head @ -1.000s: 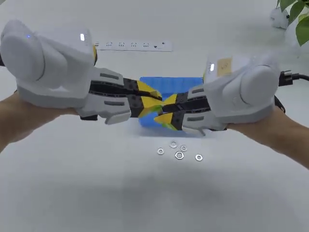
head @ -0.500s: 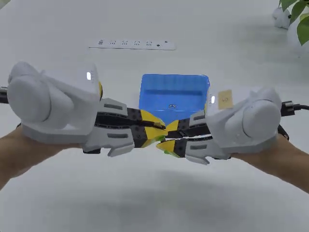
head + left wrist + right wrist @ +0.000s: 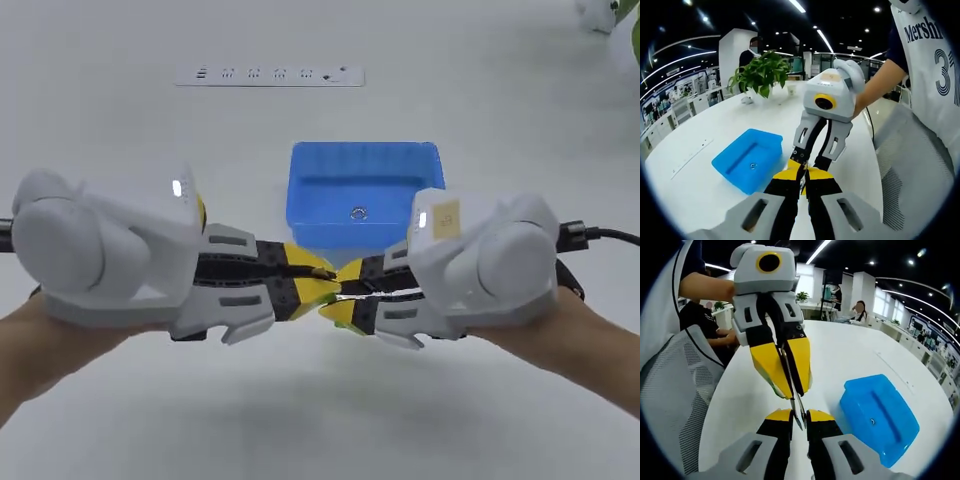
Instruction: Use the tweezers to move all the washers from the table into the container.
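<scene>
My two grippers meet tip to tip over the white table, just in front of the blue container (image 3: 363,170). Thin metal tweezers (image 3: 797,410) run from between the jaws of the left gripper (image 3: 322,285) into the jaws of the right gripper (image 3: 345,300). Both grippers look shut on the tweezers. One washer (image 3: 358,213) lies inside the container, which also shows in the left gripper view (image 3: 747,160) and in the right gripper view (image 3: 880,417). The table under the grippers is hidden.
A white power strip (image 3: 270,75) lies at the far side of the table (image 3: 320,420). A potted plant (image 3: 760,75) stands beyond the container. A mesh chair (image 3: 670,405) sits at the table's near edge.
The joined grippers have come down and toward me, away from the container, so its whole inside now shows. The loose washers seen on the table a second ago are now covered by the grippers.
</scene>
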A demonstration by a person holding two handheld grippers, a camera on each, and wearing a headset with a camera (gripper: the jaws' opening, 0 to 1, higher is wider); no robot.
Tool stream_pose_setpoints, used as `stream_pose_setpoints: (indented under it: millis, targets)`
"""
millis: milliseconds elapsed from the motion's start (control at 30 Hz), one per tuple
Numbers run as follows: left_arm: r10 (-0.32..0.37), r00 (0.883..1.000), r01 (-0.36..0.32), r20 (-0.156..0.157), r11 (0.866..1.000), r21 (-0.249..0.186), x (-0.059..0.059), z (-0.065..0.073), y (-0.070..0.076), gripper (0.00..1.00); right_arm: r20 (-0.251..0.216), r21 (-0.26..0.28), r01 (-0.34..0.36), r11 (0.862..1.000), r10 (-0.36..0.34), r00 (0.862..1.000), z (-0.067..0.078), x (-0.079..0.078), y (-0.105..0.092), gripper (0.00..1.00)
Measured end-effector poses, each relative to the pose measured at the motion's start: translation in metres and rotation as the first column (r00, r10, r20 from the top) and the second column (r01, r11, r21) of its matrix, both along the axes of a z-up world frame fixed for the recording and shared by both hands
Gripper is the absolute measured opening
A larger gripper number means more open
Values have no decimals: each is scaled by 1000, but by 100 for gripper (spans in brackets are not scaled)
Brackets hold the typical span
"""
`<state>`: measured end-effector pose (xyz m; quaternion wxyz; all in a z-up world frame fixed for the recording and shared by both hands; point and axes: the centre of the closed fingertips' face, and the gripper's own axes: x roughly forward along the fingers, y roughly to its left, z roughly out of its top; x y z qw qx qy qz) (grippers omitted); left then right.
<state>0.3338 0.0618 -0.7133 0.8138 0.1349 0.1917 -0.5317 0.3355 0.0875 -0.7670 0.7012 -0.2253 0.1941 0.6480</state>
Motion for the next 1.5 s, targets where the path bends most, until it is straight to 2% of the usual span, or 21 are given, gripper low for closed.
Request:
stream_pose_setpoints:
  millis: [133,633,1067,1500]
  targets:
    - [0,1000,0,1,1000,-5,5,-1,-2,7,-11,7,21,1000,-21,1000,-1,6,-1,12]
    - [-4,1000,4,-3,1000,0,11,-7,-4,7,-39,9,46,999,-46,998,-8,10,0,12]
    - [-17,1000,17,1,1000,16,9,-11,-6,7,-40,-3,44,999,-44,998,-12,9,-2,12]
    - [-22,999,21,29,999,29,11,-10,-6,7,-41,5,50,999,-50,998,-12,12,-1,13]
